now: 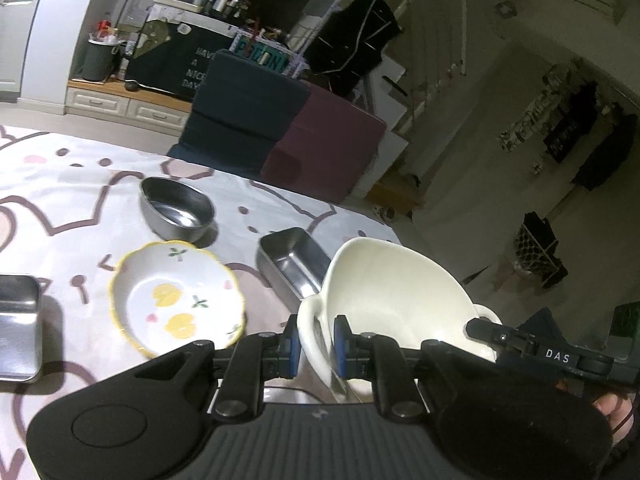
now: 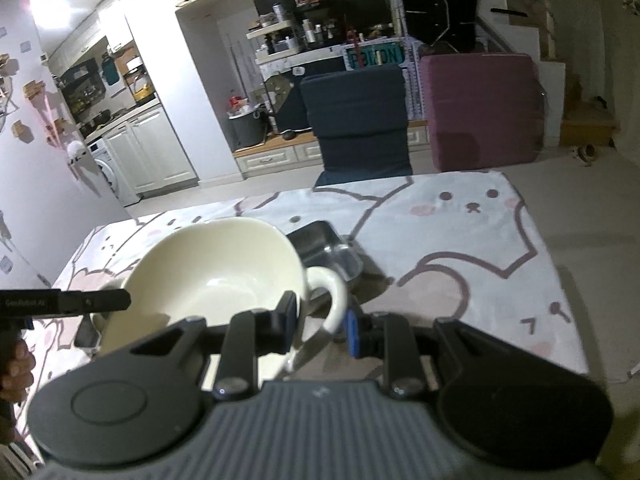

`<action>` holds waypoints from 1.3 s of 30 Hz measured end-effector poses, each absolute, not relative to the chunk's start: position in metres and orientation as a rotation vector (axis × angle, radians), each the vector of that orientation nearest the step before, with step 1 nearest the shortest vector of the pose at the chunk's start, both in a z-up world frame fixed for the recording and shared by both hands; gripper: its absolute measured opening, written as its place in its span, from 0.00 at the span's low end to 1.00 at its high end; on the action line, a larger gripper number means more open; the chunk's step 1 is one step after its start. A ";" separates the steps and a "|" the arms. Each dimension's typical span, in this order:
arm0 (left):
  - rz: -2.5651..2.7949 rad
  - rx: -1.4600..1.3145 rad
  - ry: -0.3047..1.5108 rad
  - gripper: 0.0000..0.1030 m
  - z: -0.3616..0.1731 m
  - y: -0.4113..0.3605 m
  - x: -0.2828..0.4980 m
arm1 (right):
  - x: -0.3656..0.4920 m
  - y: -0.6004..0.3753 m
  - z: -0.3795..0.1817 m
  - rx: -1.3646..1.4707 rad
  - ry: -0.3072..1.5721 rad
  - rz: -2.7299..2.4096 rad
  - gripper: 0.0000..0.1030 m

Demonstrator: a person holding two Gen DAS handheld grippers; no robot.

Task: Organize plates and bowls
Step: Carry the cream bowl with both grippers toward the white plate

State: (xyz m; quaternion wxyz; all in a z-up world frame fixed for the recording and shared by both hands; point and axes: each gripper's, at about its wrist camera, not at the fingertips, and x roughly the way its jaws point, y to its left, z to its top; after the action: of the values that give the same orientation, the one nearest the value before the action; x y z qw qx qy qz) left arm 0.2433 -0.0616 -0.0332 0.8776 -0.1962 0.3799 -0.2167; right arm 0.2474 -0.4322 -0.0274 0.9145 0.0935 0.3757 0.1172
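A cream bowl [image 1: 384,292] with a loop handle on each side hangs tilted above the table, carried between both grippers. My left gripper [image 1: 316,344] is shut on its left handle [image 1: 310,320], blue pads pressing either side of the loop. In the right wrist view the cream bowl [image 2: 216,276] fills the middle, and my right gripper [image 2: 320,326] is shut on its right handle [image 2: 338,296]. Each view shows the other gripper's black finger at the bowl's far side. On the table lie a yellow-rimmed floral dish [image 1: 176,300] and an oval steel bowl [image 1: 176,212].
A rectangular steel tray [image 1: 292,264] sits just beyond the held bowl, and another steel tray [image 1: 18,324] lies at the left edge. The table wears a pink cartoon-print cloth [image 2: 460,240]. A dark blue chair [image 2: 356,120] and a maroon one [image 2: 480,108] stand behind it.
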 end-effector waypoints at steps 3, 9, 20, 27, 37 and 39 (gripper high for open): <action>-0.437 -0.414 0.789 0.17 -0.034 -0.049 0.235 | 0.244 -0.421 -0.028 0.190 0.777 0.258 0.29; -0.417 -0.425 0.793 0.17 -0.039 -0.026 0.222 | 0.241 -0.402 -0.031 0.190 0.789 0.287 0.29; -0.407 -0.430 0.844 0.17 -0.066 0.003 0.207 | 0.237 -0.379 -0.046 0.192 0.839 0.325 0.29; -0.408 -0.444 0.895 0.17 -0.085 0.015 0.203 | 0.233 -0.374 -0.060 0.202 0.874 0.339 0.28; -0.404 -0.432 0.939 0.18 -0.106 0.020 0.195 | 0.225 -0.357 -0.074 0.156 0.919 0.359 0.28; -0.402 -0.425 0.951 0.19 -0.111 0.019 0.195 | 0.225 -0.357 -0.076 0.146 0.932 0.357 0.29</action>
State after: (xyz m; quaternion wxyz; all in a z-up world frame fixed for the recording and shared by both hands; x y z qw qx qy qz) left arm 0.1945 0.0193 -0.1109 0.8481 -0.2018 0.4514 -0.1905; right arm 0.2247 -0.3571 -0.0756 0.8755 0.0697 0.4465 0.1711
